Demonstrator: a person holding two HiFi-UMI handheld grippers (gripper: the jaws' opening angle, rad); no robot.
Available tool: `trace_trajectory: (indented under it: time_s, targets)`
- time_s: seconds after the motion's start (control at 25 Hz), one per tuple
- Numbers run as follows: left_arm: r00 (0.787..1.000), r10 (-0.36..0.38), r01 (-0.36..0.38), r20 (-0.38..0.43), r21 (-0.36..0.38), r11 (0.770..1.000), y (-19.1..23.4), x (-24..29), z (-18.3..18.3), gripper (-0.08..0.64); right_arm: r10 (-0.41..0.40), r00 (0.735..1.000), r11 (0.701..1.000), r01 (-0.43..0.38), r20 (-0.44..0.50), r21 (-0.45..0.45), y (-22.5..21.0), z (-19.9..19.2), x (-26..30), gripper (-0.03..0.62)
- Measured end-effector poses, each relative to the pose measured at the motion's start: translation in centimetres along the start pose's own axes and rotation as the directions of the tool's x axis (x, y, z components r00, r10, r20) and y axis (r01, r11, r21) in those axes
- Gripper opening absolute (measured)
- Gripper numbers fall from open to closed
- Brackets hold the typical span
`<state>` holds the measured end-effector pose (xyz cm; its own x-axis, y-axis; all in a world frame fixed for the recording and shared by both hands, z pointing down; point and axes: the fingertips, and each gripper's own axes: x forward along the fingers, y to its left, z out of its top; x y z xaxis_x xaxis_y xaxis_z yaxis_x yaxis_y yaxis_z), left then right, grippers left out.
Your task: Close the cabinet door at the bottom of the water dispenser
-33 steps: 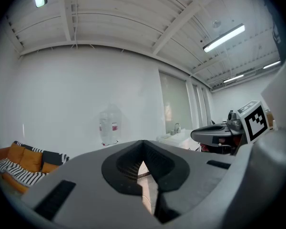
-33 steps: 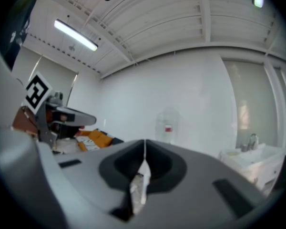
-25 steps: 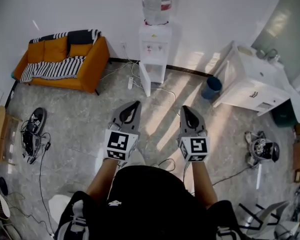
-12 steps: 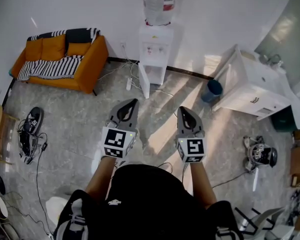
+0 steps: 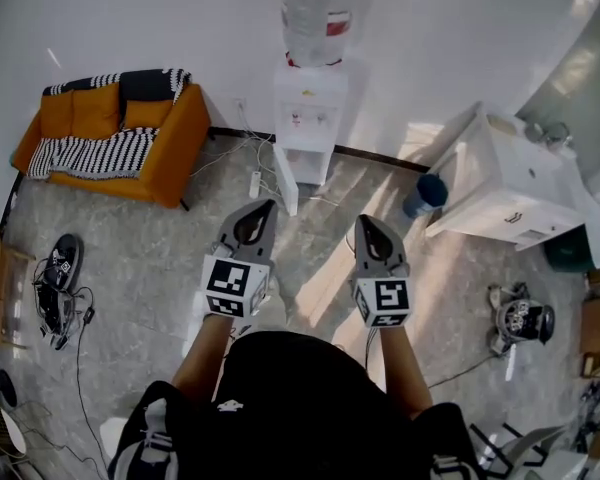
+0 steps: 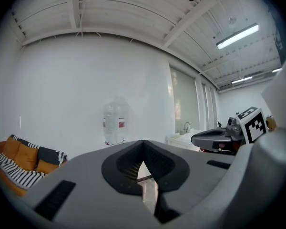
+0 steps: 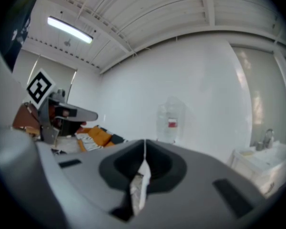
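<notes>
The white water dispenser [image 5: 308, 108] stands against the far wall with a clear bottle [image 5: 317, 13] on top. Its bottom cabinet door [image 5: 285, 186] hangs open, swung out to the left over the floor. My left gripper [image 5: 269, 206] and right gripper [image 5: 364, 221] are held side by side, level, pointing at the dispenser and well short of it. Both are shut with nothing between the jaws. The bottle [image 6: 115, 123] shows above the left gripper [image 6: 143, 143], and the bottle [image 7: 170, 122] above the right gripper [image 7: 144, 142].
An orange sofa [image 5: 110, 133] with a striped throw stands at the left. A white sink cabinet [image 5: 510, 188] and a blue bin [image 5: 423, 196] are at the right. A power strip and cables [image 5: 255, 183] lie left of the dispenser. Shoes and wires [image 5: 55, 283] lie far left.
Both grippers and the person have moved forward across the floor toward the dispenser, which now sits nearer. The jaws stayed shut.
</notes>
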<state>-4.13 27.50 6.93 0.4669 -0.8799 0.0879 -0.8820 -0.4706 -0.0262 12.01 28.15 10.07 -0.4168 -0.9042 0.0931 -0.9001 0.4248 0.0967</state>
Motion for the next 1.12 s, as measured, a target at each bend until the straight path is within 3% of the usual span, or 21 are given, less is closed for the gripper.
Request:
trace_trajectory:
  time_s: [0.56,1.12]
  targets:
    - [0.998,-0.051,0.051,-0.038,-0.007,0.999,11.5,11.6,1.1,0.011,-0.038,0.999,0.997,0.039,-0.025,0.073,-2.5,1.5,15.4,0.035]
    - [0.99,-0.124,0.122,-0.074,-0.025,0.992,17.6,17.4,-0.9,0.012,-0.067,0.994,0.994,0.074,-0.081,0.086,-1.8,-0.1,23.8,0.035]
